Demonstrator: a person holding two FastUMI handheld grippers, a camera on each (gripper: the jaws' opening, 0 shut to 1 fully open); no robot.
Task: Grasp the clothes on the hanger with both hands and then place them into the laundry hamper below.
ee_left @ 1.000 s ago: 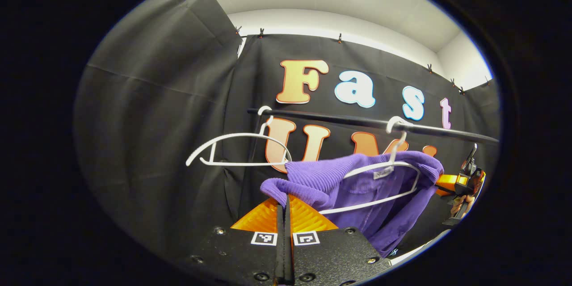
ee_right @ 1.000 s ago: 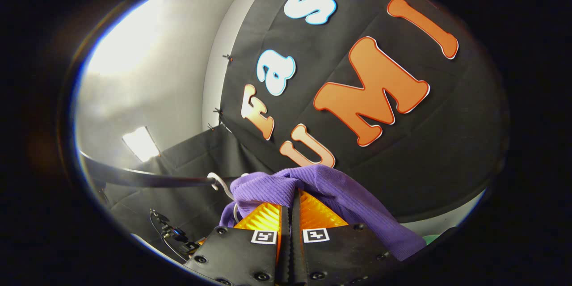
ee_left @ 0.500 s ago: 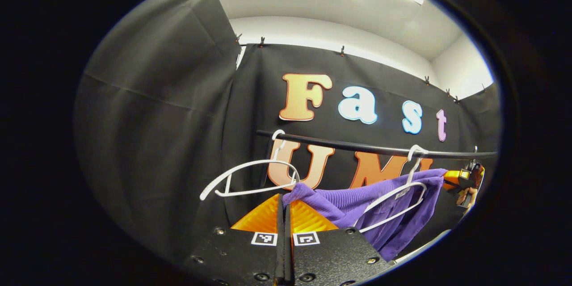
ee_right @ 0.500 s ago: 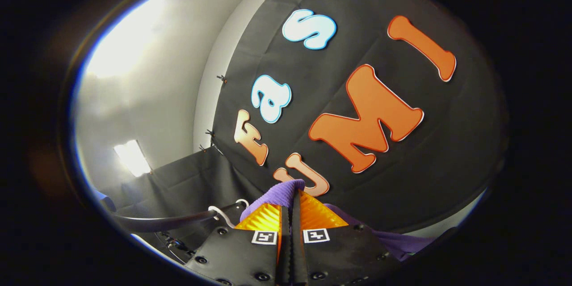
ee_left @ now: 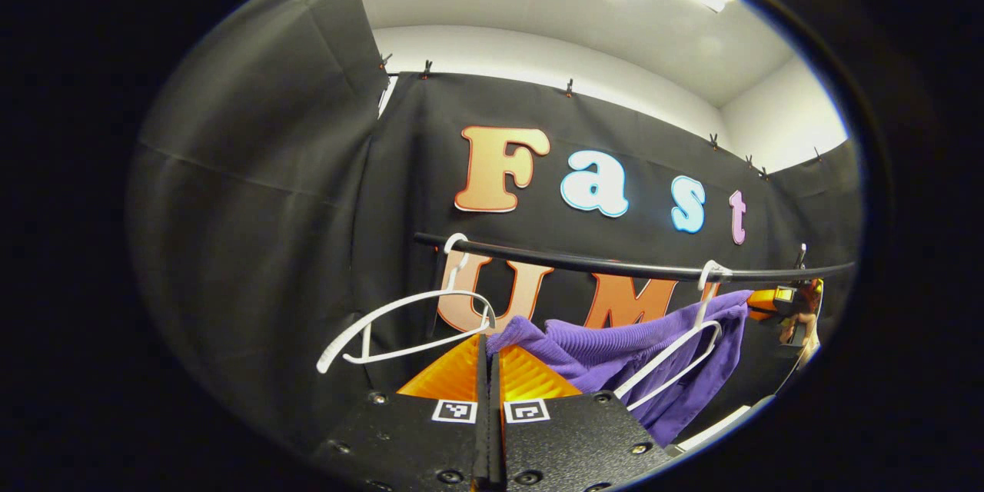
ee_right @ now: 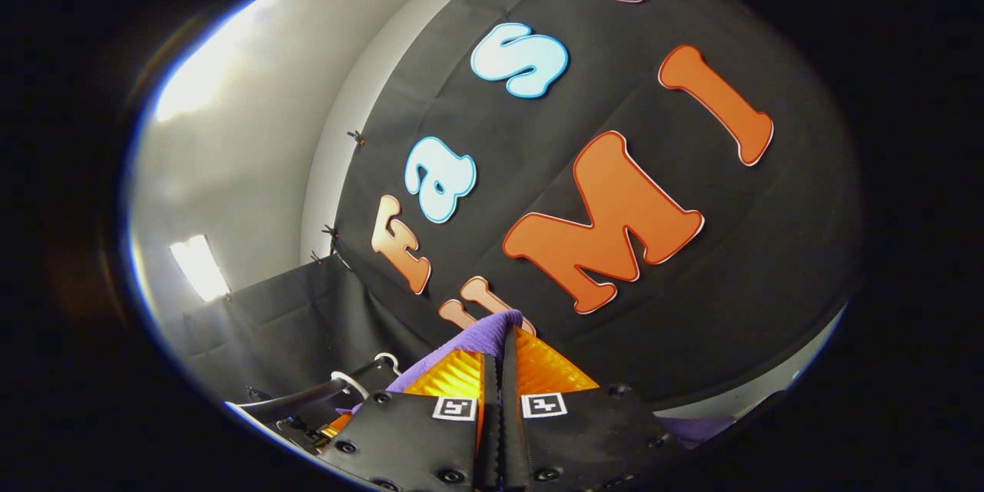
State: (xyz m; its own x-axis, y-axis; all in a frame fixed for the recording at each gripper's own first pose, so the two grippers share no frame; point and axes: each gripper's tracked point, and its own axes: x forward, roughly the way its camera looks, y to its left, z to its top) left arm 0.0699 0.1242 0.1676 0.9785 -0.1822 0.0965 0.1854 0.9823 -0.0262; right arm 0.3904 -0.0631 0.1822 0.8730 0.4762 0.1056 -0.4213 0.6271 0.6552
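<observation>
Purple garment (ee_left: 615,350) stretching between 2 grippers, just below black rail (ee_left: 615,267), one end pinched at left gripper (ee_left: 490,357), other end running off toward right gripper (ee_left: 772,301) far at the right edge of the left gripper view. Left jaws pressing together on a bunched corner of the ribbed cloth, no gap showing between them. Hanging partly over white hanger (ee_left: 684,342), whose hook is sitting on the rail and whose frame is tilting, one arm lying across the front of the cloth. Sagging in a shallow curve between the 2 grips, lower folds dropping behind the left gripper's body.

Second white hanger (ee_left: 400,327) hanging bare on the same rail, well to the left, tilting too, touching no cloth.

Hand (ee_left: 796,319) gripping the far gripper, small and blurred.

Showing again in the right gripper view: purple garment (ee_right: 480,334) rising as a narrow ridge between the closed fingers of right gripper (ee_right: 503,357), jaws clamping it with no gap. Rail (ee_right: 307,396) and a white hook (ee_right: 346,383) sitting low at the left there, other gripper (ee_right: 323,427) peeking at the edge, too small for telling its state from here.
</observation>
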